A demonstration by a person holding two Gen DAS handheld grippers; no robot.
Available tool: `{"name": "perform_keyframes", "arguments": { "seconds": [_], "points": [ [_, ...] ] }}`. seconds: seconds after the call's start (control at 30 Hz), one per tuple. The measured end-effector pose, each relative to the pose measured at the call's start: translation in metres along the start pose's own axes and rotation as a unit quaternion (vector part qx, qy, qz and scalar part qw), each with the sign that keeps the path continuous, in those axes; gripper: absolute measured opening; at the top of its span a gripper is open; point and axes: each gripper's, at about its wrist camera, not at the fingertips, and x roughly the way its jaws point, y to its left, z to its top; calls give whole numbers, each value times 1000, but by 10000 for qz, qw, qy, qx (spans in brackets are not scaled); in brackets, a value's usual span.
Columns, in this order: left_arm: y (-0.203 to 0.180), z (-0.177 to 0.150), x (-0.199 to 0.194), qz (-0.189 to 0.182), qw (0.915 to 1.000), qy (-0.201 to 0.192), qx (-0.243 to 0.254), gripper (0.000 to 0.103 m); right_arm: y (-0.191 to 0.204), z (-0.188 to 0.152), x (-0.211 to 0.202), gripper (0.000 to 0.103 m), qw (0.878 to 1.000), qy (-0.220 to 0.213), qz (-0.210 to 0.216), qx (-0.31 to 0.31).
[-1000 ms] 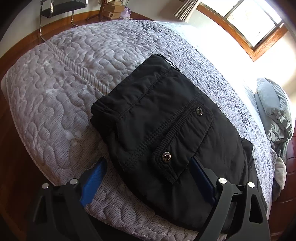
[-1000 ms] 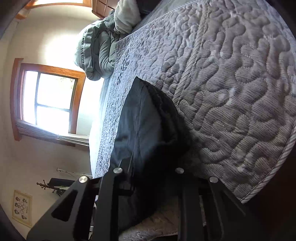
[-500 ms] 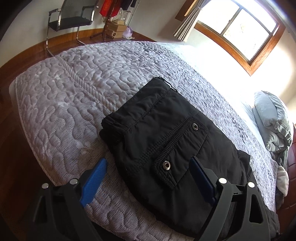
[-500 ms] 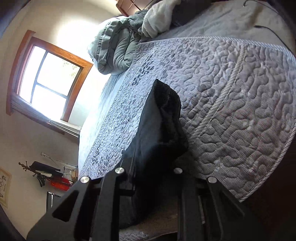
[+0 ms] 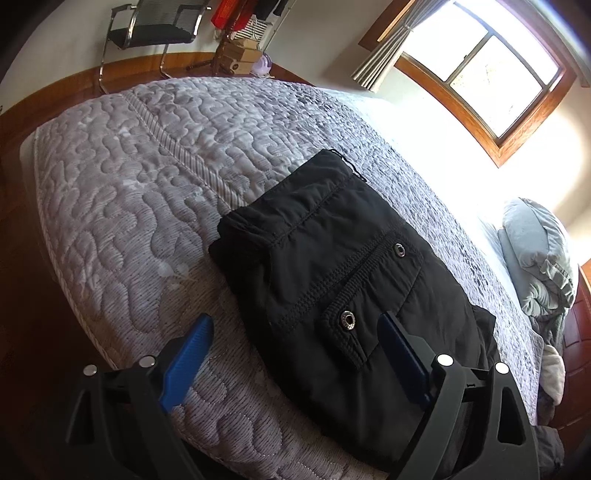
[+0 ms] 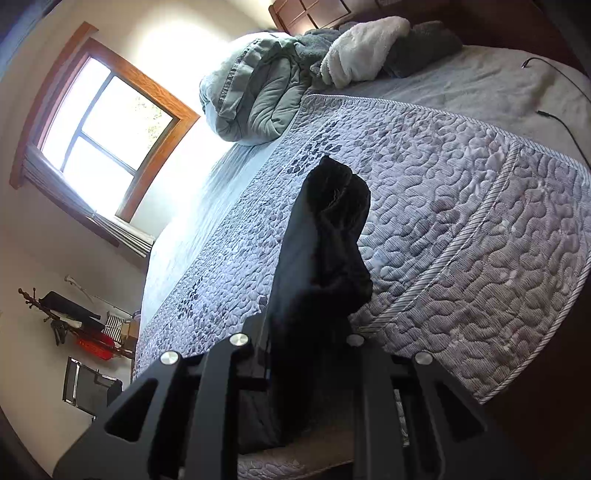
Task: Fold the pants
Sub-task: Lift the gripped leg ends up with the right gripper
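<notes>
The black pants lie folded into a compact stack on the grey quilted bed, a snap pocket facing up. My left gripper is open, its blue fingers spread above the near edge of the stack, holding nothing. In the right wrist view the pants stand up between the black jaws. My right gripper is shut on the pants' edge; its fingertips are hidden by the cloth.
A rolled grey-green duvet and a white fleece lie at the head of the bed. A black cable runs over the sheet. A chair and boxes stand by the wall. The bed edge is near.
Both grippers have pulled back and risen, so more of the bed and room shows. The right gripper still holds the pants. The left stays open.
</notes>
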Motion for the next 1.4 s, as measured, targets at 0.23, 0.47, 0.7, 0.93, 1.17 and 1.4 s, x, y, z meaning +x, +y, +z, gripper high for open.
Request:
{"name": "perform_keyframes", "arguments": {
  "seconds": [0.23,0.47,0.7,0.93,1.17,1.4],
  "points": [
    [1,-2,-1,-79,10000,-19,24,91,25,-1,-2,17,9997,-42,-22,-238],
    [3,-3,-3,-162,9998,-45,-64,91,49,-4,-6,17,9988,-70,-62,-489],
    [5,-4,-4,-210,9997,-35,-110,91,95,-15,-8,17,9934,-136,-289,-1104],
    [6,-6,-6,-253,9995,-37,-186,91,141,-30,-1,17,9803,-139,-686,-1849],
    [7,-6,-5,-305,9993,-32,-220,91,176,-45,12,17,9660,-84,-881,-2431],
    [10,-6,-5,-369,9989,-13,-274,91,206,-61,25,16,9549,-24,-974,-2806]
  ]
}}
